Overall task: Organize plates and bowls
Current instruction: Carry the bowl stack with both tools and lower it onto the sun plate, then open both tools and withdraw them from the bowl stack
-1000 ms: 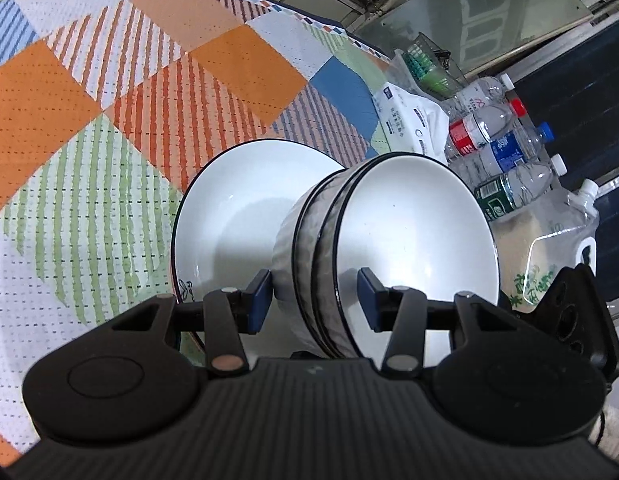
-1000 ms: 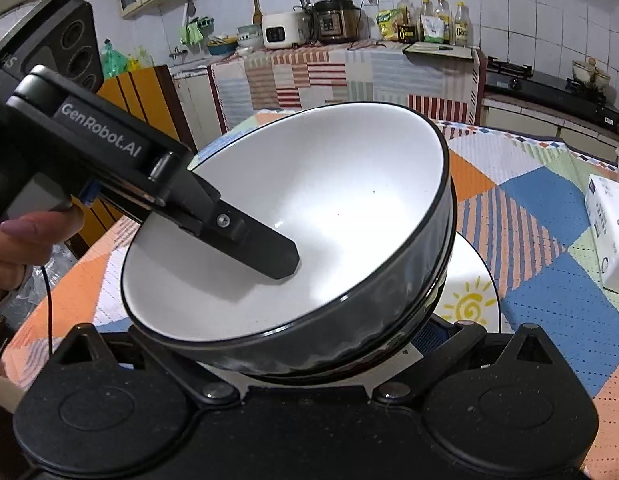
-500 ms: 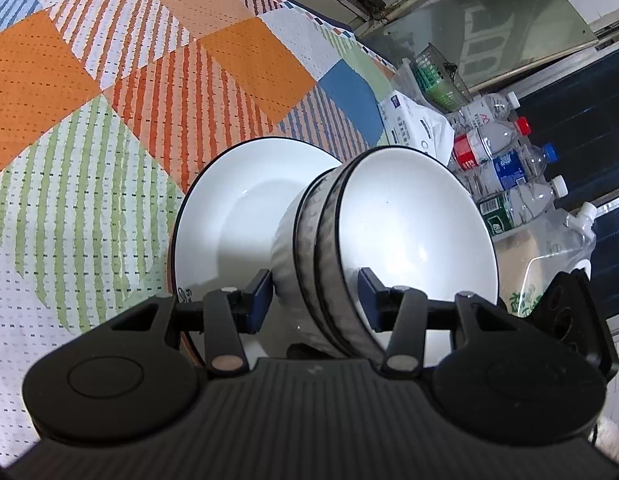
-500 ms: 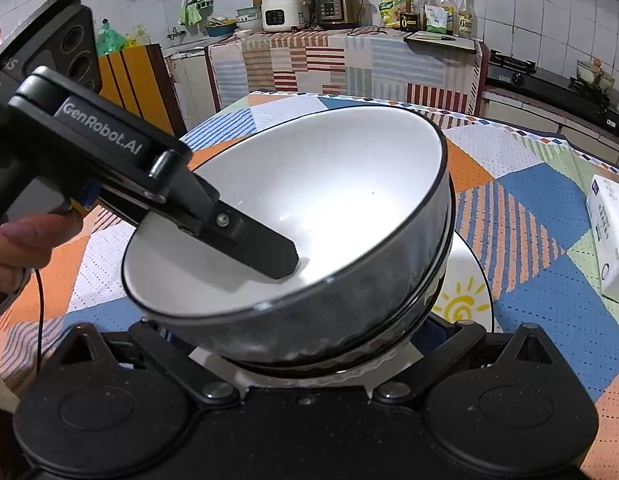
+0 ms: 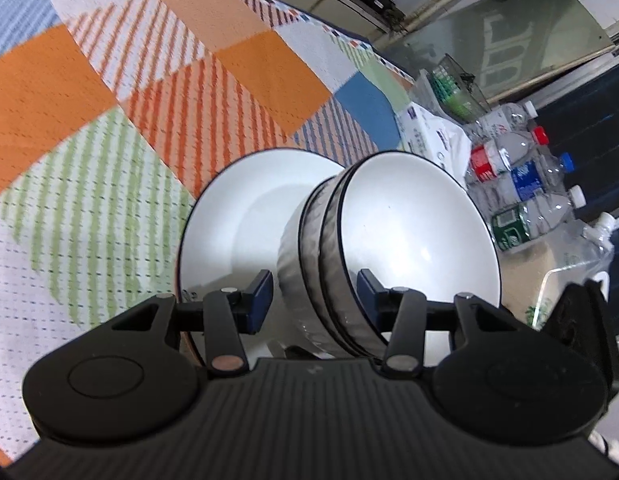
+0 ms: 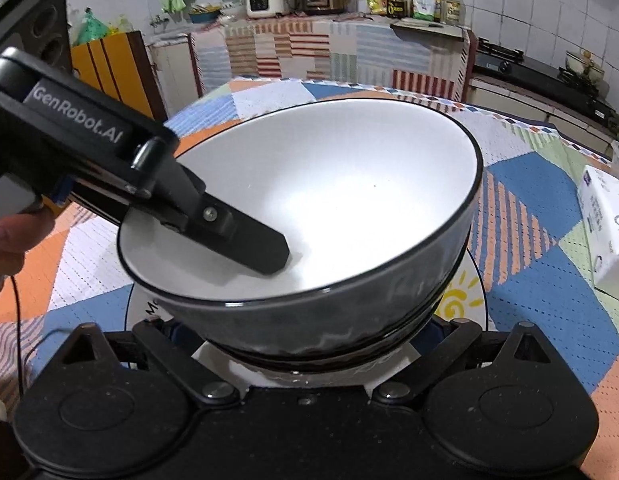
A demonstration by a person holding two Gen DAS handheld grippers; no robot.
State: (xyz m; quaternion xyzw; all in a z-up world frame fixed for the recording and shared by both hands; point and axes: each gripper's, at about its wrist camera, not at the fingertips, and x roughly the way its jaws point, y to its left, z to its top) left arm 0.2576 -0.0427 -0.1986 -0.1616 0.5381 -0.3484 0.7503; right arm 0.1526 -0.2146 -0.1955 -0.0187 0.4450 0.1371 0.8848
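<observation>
Two nested bowls (image 5: 421, 232), white inside with a grey ribbed outside and dark rims, sit tilted just over a white plate (image 5: 237, 220) on the patchwork tablecloth. My left gripper (image 5: 314, 288) is shut on their stacked walls, one pad inside the upper bowl and one outside the lower. In the right wrist view that inner finger (image 6: 249, 240) lies against the inside of the bowls (image 6: 349, 200). My right gripper (image 6: 305, 332) reaches in low over the plate (image 6: 465, 300) with its sun drawing. Its arms are spread wide on either side of the bowls' base, and its fingertips are hidden under them.
A white tissue pack (image 6: 605, 232) lies at the table's right edge. Several plastic bottles (image 5: 521, 184) and a clear pouch stand beyond it. A hand (image 6: 13, 236) holds the left gripper. Kitchen counters and a stove line the far wall.
Both views have shifted slightly against the tablecloth. The bowls stay between the left gripper's fingers, tilted much as before, over the plate.
</observation>
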